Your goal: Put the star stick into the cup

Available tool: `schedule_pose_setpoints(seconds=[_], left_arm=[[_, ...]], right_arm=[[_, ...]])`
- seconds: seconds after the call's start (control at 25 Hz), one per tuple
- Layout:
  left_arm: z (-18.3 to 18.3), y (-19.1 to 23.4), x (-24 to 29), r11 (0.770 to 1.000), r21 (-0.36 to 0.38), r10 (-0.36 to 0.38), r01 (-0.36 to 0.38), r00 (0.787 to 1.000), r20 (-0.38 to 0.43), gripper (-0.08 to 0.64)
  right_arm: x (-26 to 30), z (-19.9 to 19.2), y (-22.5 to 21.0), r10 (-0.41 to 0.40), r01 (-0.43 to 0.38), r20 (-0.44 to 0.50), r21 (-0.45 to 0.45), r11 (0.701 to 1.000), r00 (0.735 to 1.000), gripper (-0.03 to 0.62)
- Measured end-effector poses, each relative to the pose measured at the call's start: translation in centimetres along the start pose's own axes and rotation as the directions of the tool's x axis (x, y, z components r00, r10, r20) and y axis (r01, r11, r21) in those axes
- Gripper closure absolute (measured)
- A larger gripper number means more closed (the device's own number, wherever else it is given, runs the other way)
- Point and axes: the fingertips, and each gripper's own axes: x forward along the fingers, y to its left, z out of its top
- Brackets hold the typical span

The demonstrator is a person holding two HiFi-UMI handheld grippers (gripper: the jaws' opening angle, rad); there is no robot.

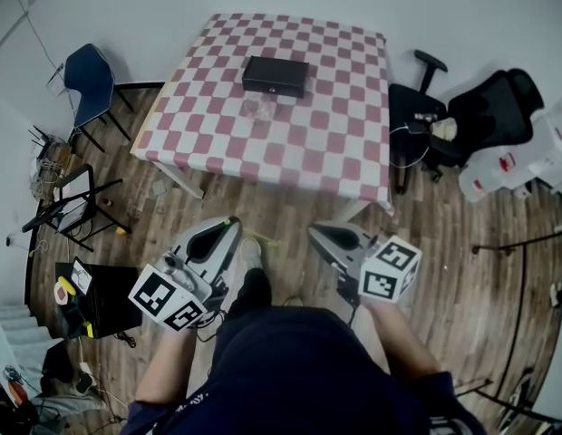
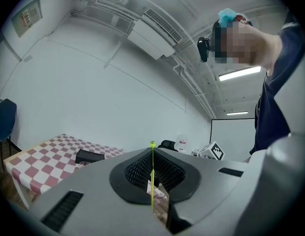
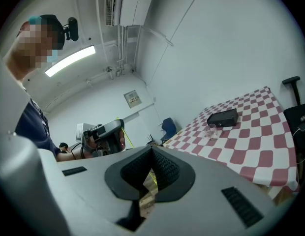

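The star stick [image 2: 152,181], a thin yellow-green rod, is pinched between the closed jaws of the left gripper [image 2: 152,149]. It runs upright along the seam of the pads, and its top end shows just past the fingertips (too small there to make out any shape). In the head view it shows as a faint green line [image 1: 263,238] off the left gripper's [image 1: 234,223] tip, over the floor and well apart from the table.

The right gripper [image 3: 151,149] has its jaws closed together with nothing between them. In the head view it [image 1: 313,231] sits just beside the left one, both pointing toward the table.

The cup [image 1: 258,107], clear and small, stands near the middle of the table [image 1: 353,152], just on the near side of a black box [image 1: 276,75] that lies toward the far edge. The checked cloth around both is bare out to the near edge and both near corners.

Wooden floor [image 1: 444,243] lies between the grippers and the table's near edge. A blue chair [image 1: 89,78] stands off the far-left corner, and a black office chair [image 1: 471,116] sits near the right edge. A dark folding stand [image 1: 72,207] stands out to the left, away from the table's near-left corner.
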Motion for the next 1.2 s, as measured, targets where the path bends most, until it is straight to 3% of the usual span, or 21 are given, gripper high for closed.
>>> schedule_pose_setpoints(seconds=[0.56, 1.2], left_arm=[[0.8, 14.1, 6.1, 0.996, -0.058, -0.066, 0.063, 0.996, -0.053, 0.528], [3.2, 28.8, 8.8, 0.988, -0.119, -0.106, 0.099, 0.993, -0.059, 0.526]], right_arm=[[11.0, 3.6, -7.5, -0.07, 0.073, -0.043, 0.067, 0.995, 0.997, 0.577], [22.6, 8.8, -12.0, -0.146, 0.152, -0.076, 0.093, 0.984, 0.986, 0.577]])
